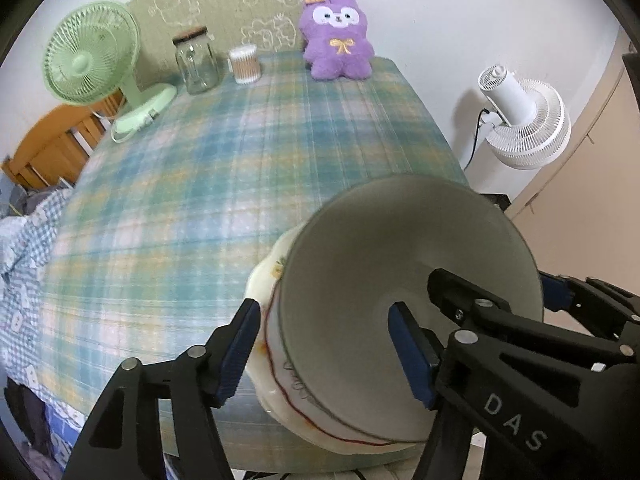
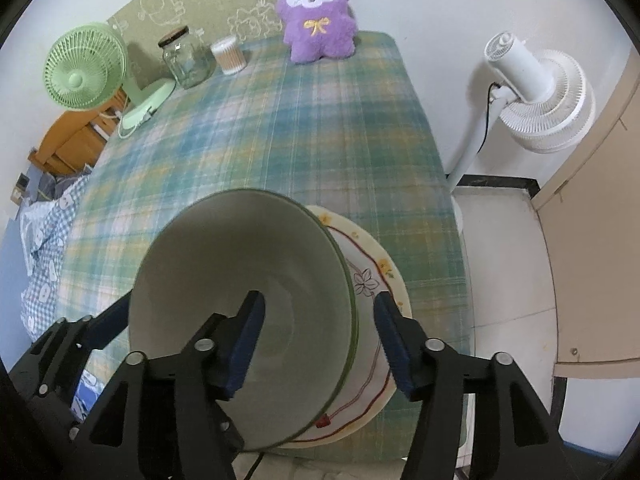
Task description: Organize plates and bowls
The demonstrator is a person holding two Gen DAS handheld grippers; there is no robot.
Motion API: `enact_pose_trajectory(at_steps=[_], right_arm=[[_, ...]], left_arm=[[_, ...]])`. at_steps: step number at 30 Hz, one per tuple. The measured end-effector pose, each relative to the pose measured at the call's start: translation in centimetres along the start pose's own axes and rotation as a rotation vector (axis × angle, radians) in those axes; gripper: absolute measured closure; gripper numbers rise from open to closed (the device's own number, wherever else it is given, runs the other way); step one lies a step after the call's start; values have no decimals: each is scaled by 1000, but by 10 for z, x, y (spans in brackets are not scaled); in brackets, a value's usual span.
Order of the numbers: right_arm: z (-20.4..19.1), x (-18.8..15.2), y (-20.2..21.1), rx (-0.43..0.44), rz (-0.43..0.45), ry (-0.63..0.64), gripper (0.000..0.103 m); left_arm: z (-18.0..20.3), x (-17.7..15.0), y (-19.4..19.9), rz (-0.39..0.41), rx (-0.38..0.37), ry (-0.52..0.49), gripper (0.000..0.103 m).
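Resting on a floral plate (image 2: 372,276); green-rimmed bowl (image 2: 240,300), pale inside.

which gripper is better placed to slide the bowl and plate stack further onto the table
Left, marginally. The left gripper straddles the pale green-rimmed bowl and flowered plate rims together; the right gripper spans only the bowl wall.

Plaid-covered table (image 2: 300,128): flowered plate (image 2: 384,264) (near edge), green fan (image 2: 86,74), glass jar (image 2: 186,60), swab tub (image 2: 229,55), purple plush (image 2: 318,16).
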State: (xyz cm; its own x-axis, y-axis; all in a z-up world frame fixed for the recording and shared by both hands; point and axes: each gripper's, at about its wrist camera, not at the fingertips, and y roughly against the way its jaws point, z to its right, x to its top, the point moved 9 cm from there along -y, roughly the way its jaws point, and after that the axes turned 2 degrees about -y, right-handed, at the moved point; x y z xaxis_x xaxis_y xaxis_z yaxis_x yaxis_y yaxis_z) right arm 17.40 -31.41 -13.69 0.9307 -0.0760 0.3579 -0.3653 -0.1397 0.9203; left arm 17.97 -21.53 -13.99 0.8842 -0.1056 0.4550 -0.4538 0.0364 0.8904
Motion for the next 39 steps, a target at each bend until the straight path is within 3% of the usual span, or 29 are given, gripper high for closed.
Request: enact_pose_trajectory(at_steps=[6,9,14,19,30,39], right_arm=[[-4,7,20,-4,57,-7,35],[-9,12,33,-20,101,-3,35],[-17,18,56,-79,177,-11,22],[-39,22,74,-118,239,-38,21],[-121,26,106,-173,365,-59,21],[-174,13,95,-189,396,-145,16]], left_arm=[[-9,9,20,50,36,-15,22],[-14,14,31,85,16,-15,20],[-28,23,50,152,1,-15,16],[-51,31,66,205,-8,-32,13],[-137,34,105,313,-45,-27,0],[-210,27,105,338,-27,-51,0]])
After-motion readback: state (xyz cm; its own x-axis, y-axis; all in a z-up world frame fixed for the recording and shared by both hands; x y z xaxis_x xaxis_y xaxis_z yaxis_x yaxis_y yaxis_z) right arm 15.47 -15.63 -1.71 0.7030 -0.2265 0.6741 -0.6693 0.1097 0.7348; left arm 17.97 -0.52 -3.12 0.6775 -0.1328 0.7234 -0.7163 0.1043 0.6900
